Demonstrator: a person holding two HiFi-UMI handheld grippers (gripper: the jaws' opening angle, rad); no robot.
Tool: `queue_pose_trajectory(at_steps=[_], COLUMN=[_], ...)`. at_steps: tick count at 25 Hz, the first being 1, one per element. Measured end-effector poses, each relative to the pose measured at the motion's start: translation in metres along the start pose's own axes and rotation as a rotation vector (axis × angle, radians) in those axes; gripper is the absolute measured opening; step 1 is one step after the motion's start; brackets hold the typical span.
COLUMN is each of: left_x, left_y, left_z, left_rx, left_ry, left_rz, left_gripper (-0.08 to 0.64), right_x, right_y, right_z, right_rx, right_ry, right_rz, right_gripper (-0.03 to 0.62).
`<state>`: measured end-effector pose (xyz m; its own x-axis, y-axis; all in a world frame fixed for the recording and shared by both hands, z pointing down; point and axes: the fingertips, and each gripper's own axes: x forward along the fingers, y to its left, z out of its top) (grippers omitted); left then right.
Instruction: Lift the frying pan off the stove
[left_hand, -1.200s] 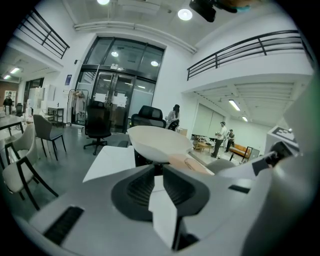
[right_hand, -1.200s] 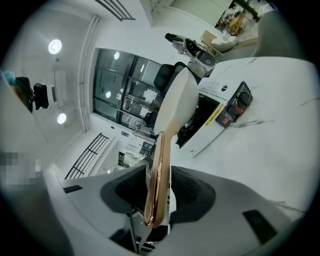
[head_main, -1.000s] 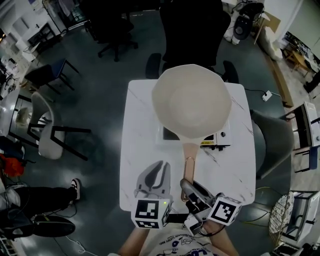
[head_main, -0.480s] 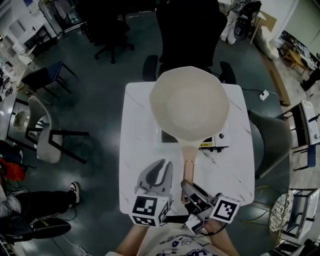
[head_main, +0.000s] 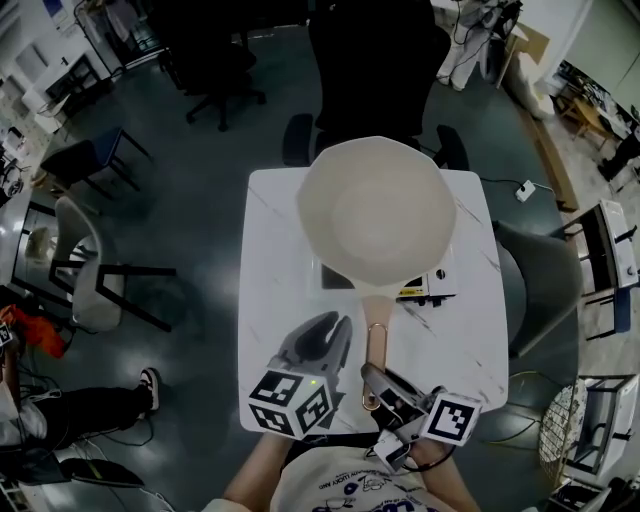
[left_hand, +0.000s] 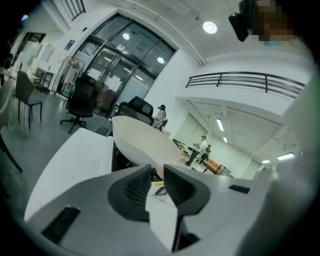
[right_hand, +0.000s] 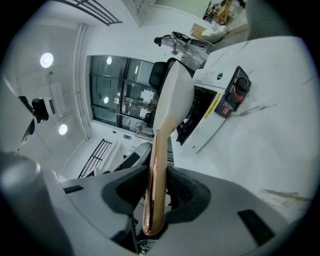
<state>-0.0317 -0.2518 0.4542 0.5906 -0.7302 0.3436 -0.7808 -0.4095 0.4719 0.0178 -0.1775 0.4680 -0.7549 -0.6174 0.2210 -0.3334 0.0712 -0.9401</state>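
Note:
A cream frying pan (head_main: 375, 210) lies over a white portable stove (head_main: 432, 287) on the white marble table (head_main: 270, 290). Its copper-coloured handle (head_main: 377, 340) points toward me. My right gripper (head_main: 372, 376) is shut on the end of that handle, which stands between the pads in the right gripper view, handle (right_hand: 156, 175), gripper (right_hand: 155, 192). Beyond them are the pan (right_hand: 175, 95) and the stove (right_hand: 220, 105). My left gripper (head_main: 337, 327) is shut and empty, just left of the handle and angled toward it. In the left gripper view the gripper (left_hand: 157, 177) faces the pan (left_hand: 142, 142).
A black office chair (head_main: 375, 70) stands at the table's far side, a grey chair (head_main: 545, 290) at its right, and light chairs (head_main: 95, 275) on the floor to the left. A person's leg (head_main: 70, 405) shows at the lower left.
My left gripper has rolled and swung so that its tips point more toward the pan handle, and its marker cube has slid left. The right gripper and pan look unmoved.

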Motion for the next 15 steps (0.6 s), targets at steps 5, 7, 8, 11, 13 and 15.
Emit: queue_pose_trajectory(at_steps=[5,7,8,11,13,15], left_x=[0.010,0.014,0.016,0.024,0.029,0.034], left_y=[-0.002,-0.002,-0.002,-0.002,-0.001,-0.002], left_z=[-0.001,-0.002,-0.002,0.000,0.002,0.003], left_rx=[-0.062,-0.105,-0.132,-0.207,-0.253,-0.295], left_ry=[0.046,0.068,0.078,0.101,0.107,0.114], left_rz=[-0.066,-0.098,-0.114,-0.157,-0.178,-0.195], left_gripper=[0.057,0.058,0.070,0.129,0.138,0.143], right_x=[0.001,0.000,0.000,0.000,0.000,-0.001], right_y=[0.001,0.000,0.000,-0.001,-0.001,-0.002], right_z=[0.000,-0.001,-0.002,-0.002,-0.002,-0.002], right_rx=[-0.004,-0.006,-0.005,-0.004,-0.005,-0.008], right_ry=[0.014,0.017,0.019,0.020,0.019,0.019], right_rz=[0.001,-0.001,-0.003,-0.008,-0.010,-0.013], right_gripper=[0.127,0.127,0.127,0.127,0.127,0.127])
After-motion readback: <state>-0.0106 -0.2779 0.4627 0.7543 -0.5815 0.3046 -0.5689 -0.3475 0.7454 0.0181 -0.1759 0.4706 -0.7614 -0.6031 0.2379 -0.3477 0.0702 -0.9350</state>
